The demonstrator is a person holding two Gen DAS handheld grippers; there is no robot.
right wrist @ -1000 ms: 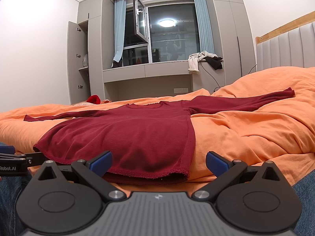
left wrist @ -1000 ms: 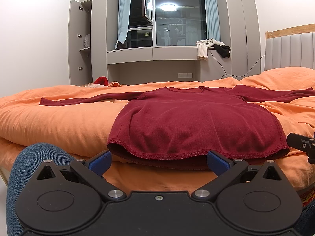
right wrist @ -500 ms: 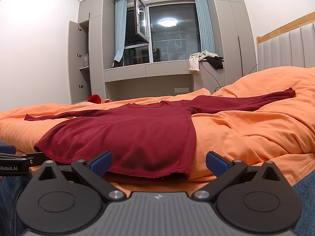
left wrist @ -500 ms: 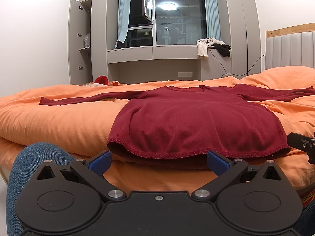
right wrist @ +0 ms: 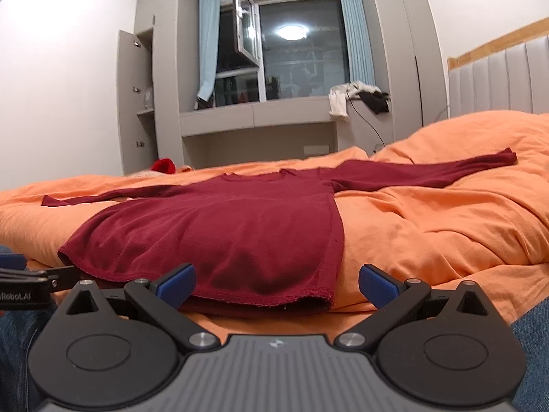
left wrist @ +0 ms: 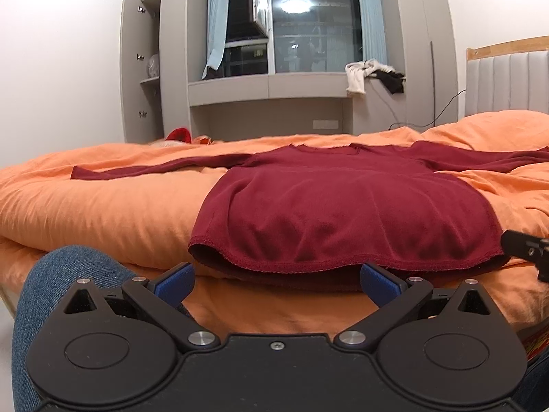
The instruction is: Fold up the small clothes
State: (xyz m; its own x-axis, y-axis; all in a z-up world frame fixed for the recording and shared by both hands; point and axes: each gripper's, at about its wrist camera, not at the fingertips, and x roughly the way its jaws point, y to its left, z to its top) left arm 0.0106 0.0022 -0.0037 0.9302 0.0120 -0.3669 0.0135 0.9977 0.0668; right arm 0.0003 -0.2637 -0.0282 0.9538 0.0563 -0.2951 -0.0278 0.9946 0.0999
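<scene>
Left wrist view: one dark red long-sleeved top [left wrist: 343, 213] is lying flat on the orange duvet [left wrist: 103, 206], both sleeves spreading left and right. Two grippers, left gripper [left wrist: 276, 279] and right gripper [right wrist: 276, 281], are hovering wide apart near its hem, gripping nothing.

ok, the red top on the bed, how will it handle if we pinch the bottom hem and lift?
Likely floppy: the red top follows every bump of the orange duvet and its hem sags over the edge. The spread sleeves will probably trail behind. It looks thin and light, though the soft duvet may bunch and get pinched along with it.
</scene>
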